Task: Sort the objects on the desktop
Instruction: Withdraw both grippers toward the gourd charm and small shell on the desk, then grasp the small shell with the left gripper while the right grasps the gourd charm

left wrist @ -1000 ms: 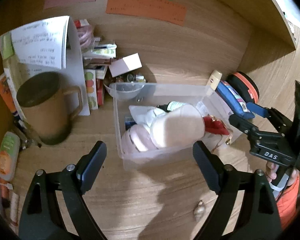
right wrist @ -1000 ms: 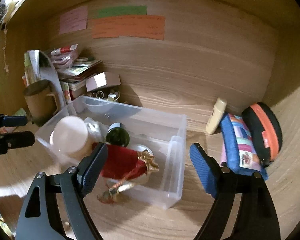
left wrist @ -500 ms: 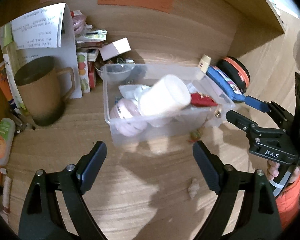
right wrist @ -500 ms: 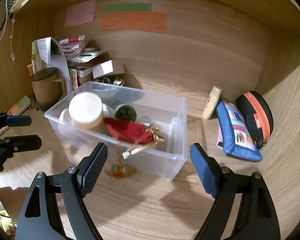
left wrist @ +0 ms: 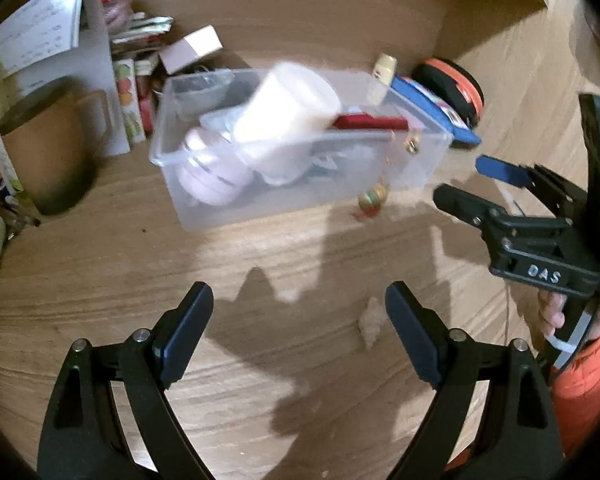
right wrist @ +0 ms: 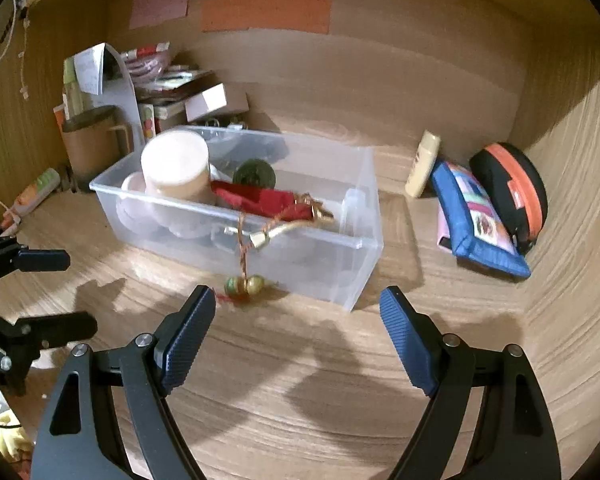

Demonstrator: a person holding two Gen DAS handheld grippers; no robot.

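Warm dim light, hard shadows, fisheye bending, perhaps motion-blurred.

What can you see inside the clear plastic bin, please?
Inside the clear bin: a cream jar, a red pouch, a dark green cap and pale pink containers. Whatever lies beneath them is covered.

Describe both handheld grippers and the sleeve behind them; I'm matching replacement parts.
Both are black plastic with triangular cut-outs, silver rivets and blue ribbed pads. The left gripper and right gripper look alike. The right's body reads "DAS"; an orange sleeve shows behind it.

A bin point(right wrist: 332, 268) sits mid-desk, mug point(right wrist: 90, 142) left, pouches point(right wrist: 476, 220) right.
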